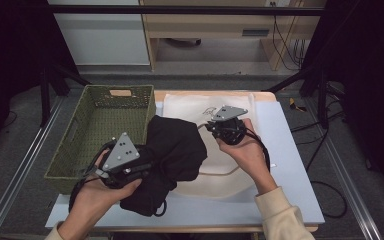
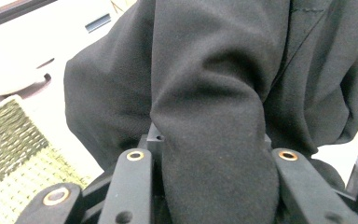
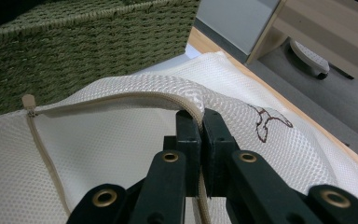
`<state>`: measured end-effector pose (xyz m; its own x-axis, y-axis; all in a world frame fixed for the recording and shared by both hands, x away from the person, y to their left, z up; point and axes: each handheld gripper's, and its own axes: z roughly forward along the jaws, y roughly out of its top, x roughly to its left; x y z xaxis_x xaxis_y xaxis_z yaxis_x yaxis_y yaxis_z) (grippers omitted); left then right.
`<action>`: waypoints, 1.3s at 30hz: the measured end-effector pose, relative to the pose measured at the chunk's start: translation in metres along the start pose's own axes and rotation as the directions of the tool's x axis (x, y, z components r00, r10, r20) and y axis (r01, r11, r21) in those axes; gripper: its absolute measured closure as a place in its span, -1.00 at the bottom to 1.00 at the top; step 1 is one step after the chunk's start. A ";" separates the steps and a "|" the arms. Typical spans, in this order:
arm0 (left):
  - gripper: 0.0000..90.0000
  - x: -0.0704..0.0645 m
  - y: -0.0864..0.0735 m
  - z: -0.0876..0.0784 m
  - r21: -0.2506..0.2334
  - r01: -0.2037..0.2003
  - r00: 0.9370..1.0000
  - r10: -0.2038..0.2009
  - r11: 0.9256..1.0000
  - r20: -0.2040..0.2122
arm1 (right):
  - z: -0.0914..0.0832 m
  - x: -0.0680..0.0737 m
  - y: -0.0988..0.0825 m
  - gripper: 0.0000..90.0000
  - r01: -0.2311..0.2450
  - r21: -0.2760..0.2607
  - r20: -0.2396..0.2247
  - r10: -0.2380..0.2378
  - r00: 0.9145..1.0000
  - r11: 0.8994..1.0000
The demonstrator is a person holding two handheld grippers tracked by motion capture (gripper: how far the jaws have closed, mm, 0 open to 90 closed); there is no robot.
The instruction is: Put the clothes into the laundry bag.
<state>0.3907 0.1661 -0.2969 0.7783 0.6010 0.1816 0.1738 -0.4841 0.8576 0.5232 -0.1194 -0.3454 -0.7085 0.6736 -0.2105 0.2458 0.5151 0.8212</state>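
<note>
The black cloth hangs just right of the basket, squeezed in the left gripper. The right gripper pinches the zipper edge of the white bag beside the basket.

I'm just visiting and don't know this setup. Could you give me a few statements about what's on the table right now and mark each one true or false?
1. The left gripper is clamped on a black garment. True.
2. The right gripper pinches the zipper edge of a white mesh bag. True.
3. The black garment lies inside the green basket. False: it is held up beside the basket, over the bag.
4. The mesh bag is zipped shut. False: its edge is lifted open.
5. The basket stands to the right of the bag. False: in the high view it stands to its left.
</note>
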 end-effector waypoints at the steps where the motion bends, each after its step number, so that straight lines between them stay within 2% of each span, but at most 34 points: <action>1: 0.42 -0.004 0.001 0.001 0.000 -0.009 1.000 0.009 1.000 0.010 | 0.000 0.000 0.000 0.93 0.000 0.000 -0.001 0.000 1.000 1.000; 8: 0.42 -0.026 -0.004 0.017 0.025 -0.042 0.995 0.040 0.999 0.086 | -0.002 -0.002 0.000 0.93 -0.003 -0.005 0.000 0.003 1.000 1.000; 10: 0.42 -0.029 -0.005 0.020 0.029 -0.043 0.995 0.040 0.999 0.095 | -0.003 -0.002 0.000 0.93 -0.004 -0.006 -0.001 0.004 1.000 1.000; 13: 0.42 -0.038 -0.010 0.028 0.040 -0.060 0.990 0.055 0.997 0.129 | -0.003 -0.006 -0.001 0.93 -0.012 -0.004 -0.007 0.012 1.000 1.000; 21: 0.42 -0.048 -0.016 0.043 0.065 -0.078 0.985 0.066 0.995 0.161 | -0.002 -0.005 0.000 0.93 -0.007 -0.001 -0.010 0.007 1.000 1.000; 23: 0.42 -0.051 -0.018 0.050 0.076 -0.070 0.983 0.055 0.995 0.176 | -0.002 -0.005 0.000 0.93 -0.004 0.000 -0.010 0.004 1.000 1.000; 25: 0.42 -0.053 -0.018 0.056 0.073 -0.088 0.983 0.074 0.993 0.170 | -0.002 -0.005 0.000 0.93 -0.003 0.002 -0.009 0.003 1.000 1.000; 30: 0.41 -0.058 -0.018 0.069 0.078 -0.081 0.980 0.065 0.994 0.186 | -0.004 -0.005 0.000 0.93 0.001 0.000 -0.011 -0.001 1.000 1.000; 32: 0.41 -0.059 -0.018 0.075 0.081 -0.092 0.983 0.077 0.992 0.168 | -0.005 -0.005 0.000 0.93 0.004 -0.001 -0.009 -0.004 1.000 1.000; 38: 0.41 -0.051 -0.019 0.096 0.093 -0.071 0.990 0.059 0.993 0.125 | -0.007 -0.003 -0.002 0.93 0.010 -0.002 -0.011 -0.010 1.000 1.000; 39: 0.41 -0.049 -0.020 0.099 0.094 -0.056 0.992 0.045 0.994 0.120 | -0.006 -0.002 -0.002 0.93 0.010 0.000 -0.012 -0.010 1.000 1.000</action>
<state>0.4088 0.0829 -0.3707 0.8520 0.4983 0.1606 0.1857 -0.5744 0.7973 0.5198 -0.1254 -0.3433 -0.7185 0.6623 -0.2125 0.2388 0.5218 0.8190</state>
